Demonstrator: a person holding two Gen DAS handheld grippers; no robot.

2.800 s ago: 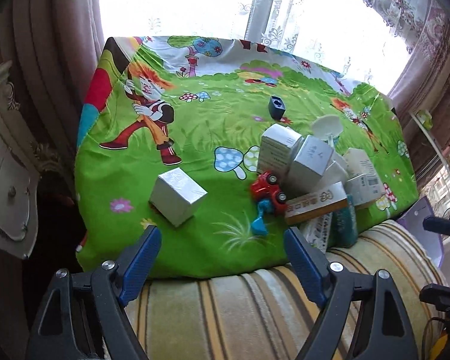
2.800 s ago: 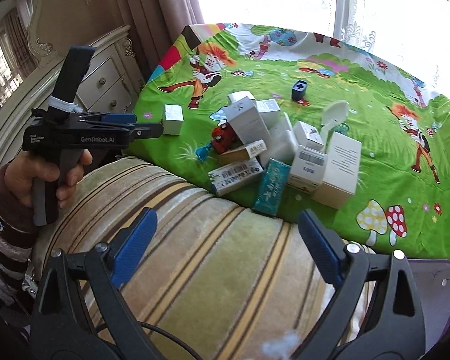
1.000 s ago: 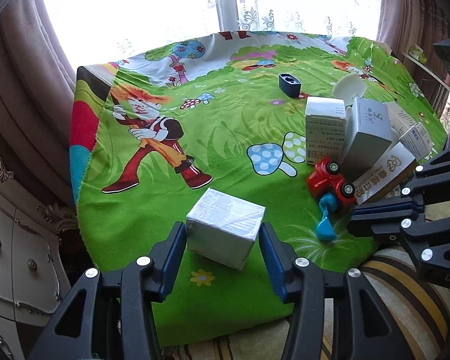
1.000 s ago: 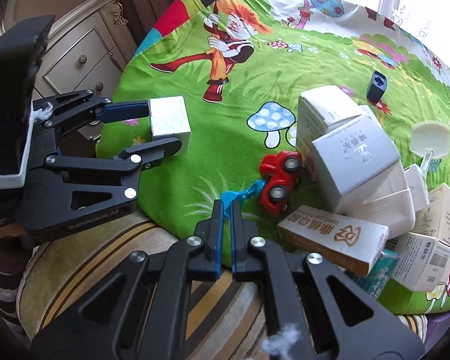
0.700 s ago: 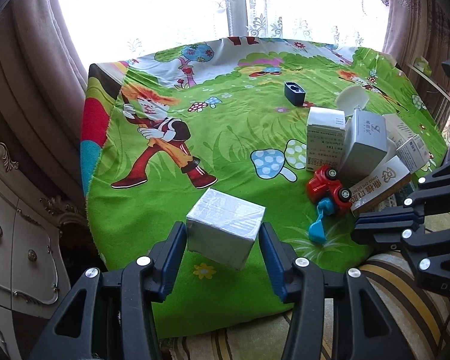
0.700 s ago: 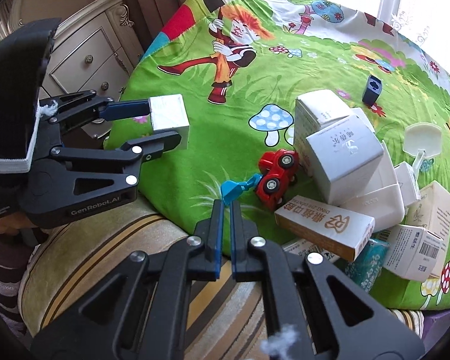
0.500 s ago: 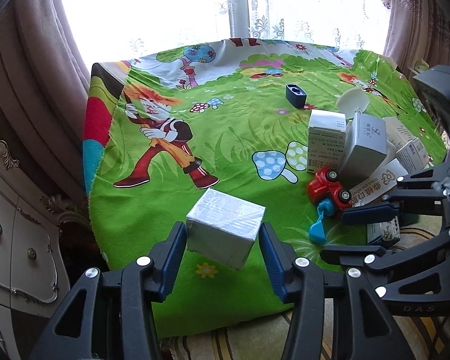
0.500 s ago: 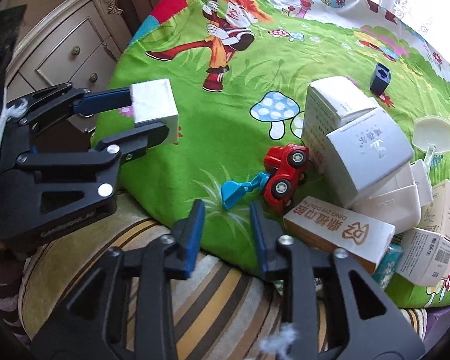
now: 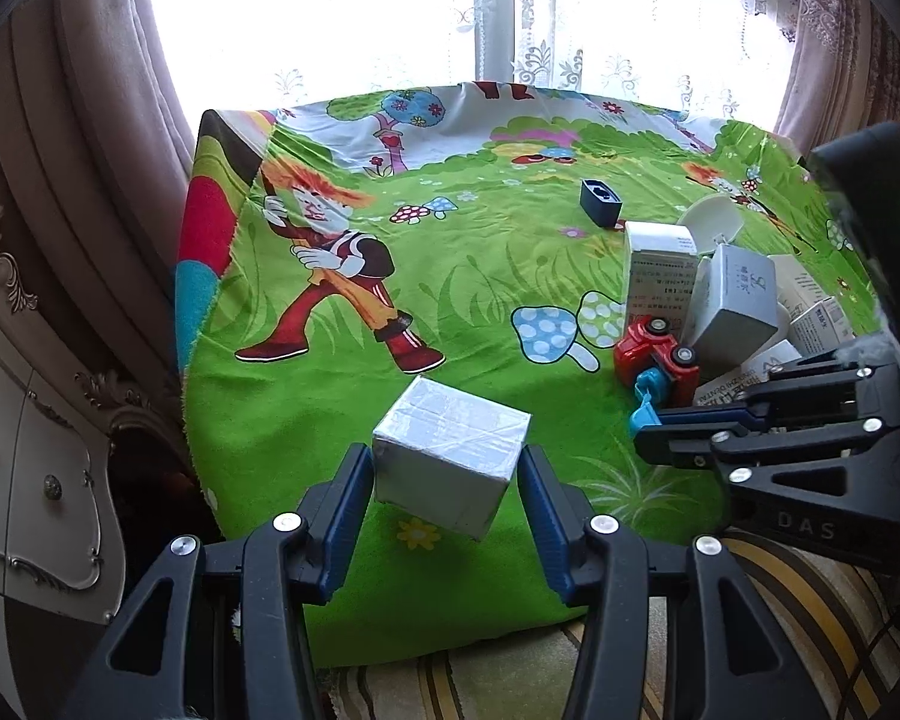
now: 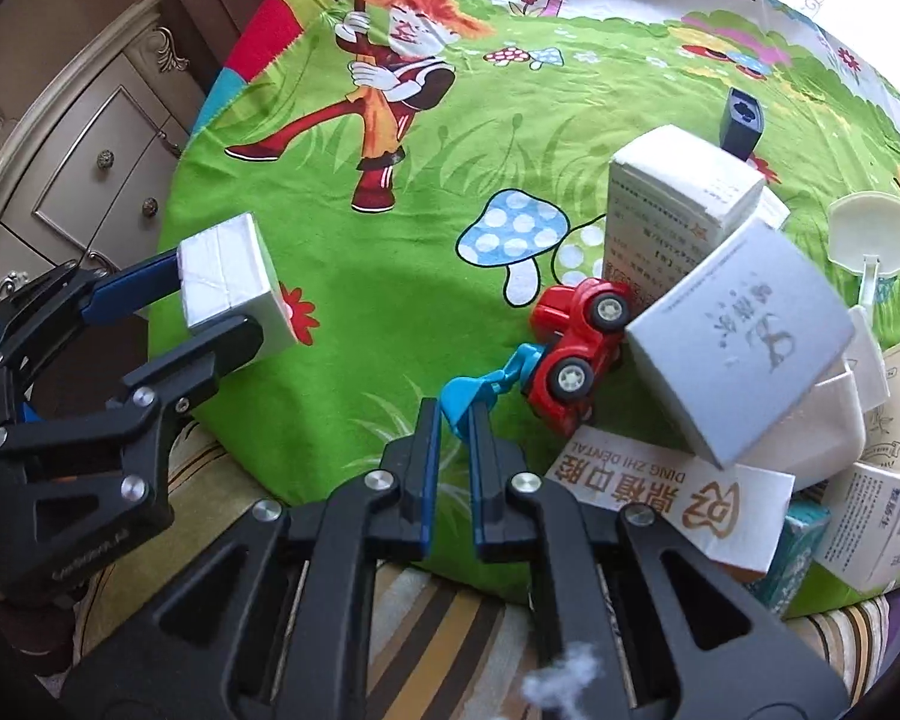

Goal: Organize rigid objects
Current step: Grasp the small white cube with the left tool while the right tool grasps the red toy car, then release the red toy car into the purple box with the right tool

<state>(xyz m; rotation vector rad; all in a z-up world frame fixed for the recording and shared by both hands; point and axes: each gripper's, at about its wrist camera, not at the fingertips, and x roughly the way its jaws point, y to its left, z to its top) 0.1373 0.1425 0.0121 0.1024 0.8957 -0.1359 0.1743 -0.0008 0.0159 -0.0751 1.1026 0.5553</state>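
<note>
Left wrist view: the blue fingers [image 9: 349,504] of the left gripper [image 9: 444,498] are clenched on both sides of a small silver-white box [image 9: 450,456], which appears lifted a little above the green cartoon cloth [image 9: 342,408], near its front edge; I judge lifted because a shadow lies below it. In the right wrist view the right gripper [image 10: 453,420] has its fingers almost closed around the blue scoop [image 10: 471,399] of a red toy car [image 10: 576,348], w/ the scoop between the tips; if they really squeeze it or only frame it, I cannot tell. The car lies on its side, touching the pile of cartons: a tall white carton [image 10: 672,204] upright, a grey carton [image 10: 744,336] tilted on others, a flat carton w/ orange letters [image 10: 672,504] just beside the car. Further away stand a dark small holder [image 10: 741,120] and a white scoop-shaped piece [image 10: 870,234], apart from the pile. Progress, as I judge: early. Only the small box is separated; the pile is not yet sorted, approx. all items are left. The box looks rigid, foil-like wrap, sharp edges, so it should hold well in the grip.
</note>
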